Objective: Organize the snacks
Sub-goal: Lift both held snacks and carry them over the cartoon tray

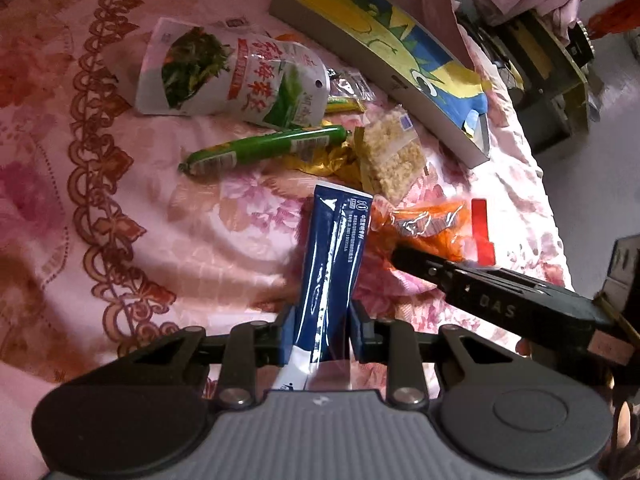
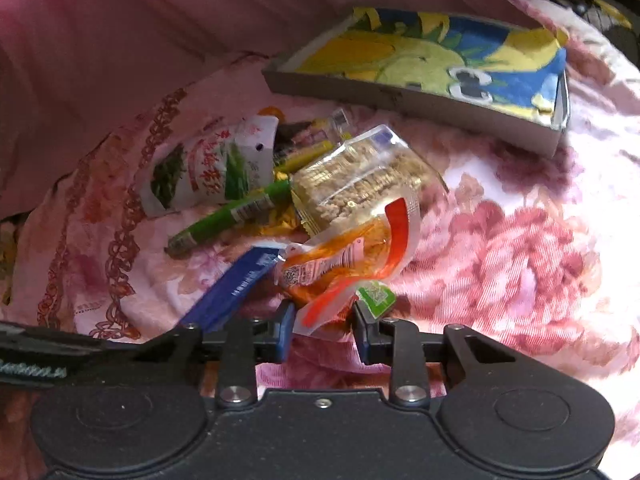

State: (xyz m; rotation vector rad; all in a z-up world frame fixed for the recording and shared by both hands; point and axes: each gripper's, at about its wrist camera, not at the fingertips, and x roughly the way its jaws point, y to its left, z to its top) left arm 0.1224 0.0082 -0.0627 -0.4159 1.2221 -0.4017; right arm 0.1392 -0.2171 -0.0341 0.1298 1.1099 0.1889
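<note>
- Left gripper (image 1: 322, 334): jaws clamped on blue snack packet (image 1: 332, 248), lifted over floral bedspread (image 1: 120, 208).
- Right gripper (image 2: 324, 324): jaws pinched on orange snack pouch (image 2: 344, 264).
- Green sausage stick (image 1: 264, 146), noodle block (image 1: 394, 152) near shallow tray (image 1: 384, 68).

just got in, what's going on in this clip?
A person with two handheld grippers is sorting snacks on a floral bedspread. The left gripper has its jaws shut on a blue packet; the right gripper is shut on an orange packet. A green sausage, a greens pouch and a noodle block lie loose. The box is empty of snacks.
</note>
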